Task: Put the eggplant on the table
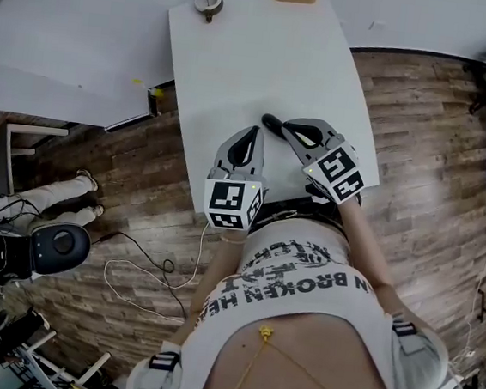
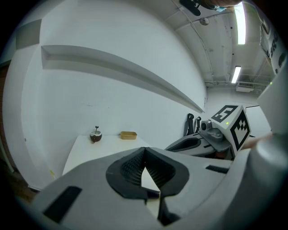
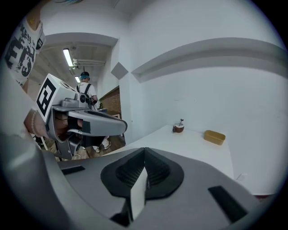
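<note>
Eggplant (image 1: 271, 121) shows only as a dark end on the white table (image 1: 239, 68), just at the right gripper's (image 1: 288, 130) tips, which hide the rest. Both that gripper and the left gripper (image 1: 250, 136) have their jaws pressed together on nothing.

Grey left claw (image 1: 251, 132) and right claw (image 1: 286, 127) carry black-and-white marker cubes (image 1: 232, 201); white T-shirt (image 1: 301, 299) with black lettering, lower centre.

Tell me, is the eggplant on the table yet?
Looks done: a dark thing, likely the eggplant, lies on the white table just past the right gripper. In hand: nothing; the right gripper and the left gripper are both shut and empty. Left: probably only moving the grippers away.
</note>
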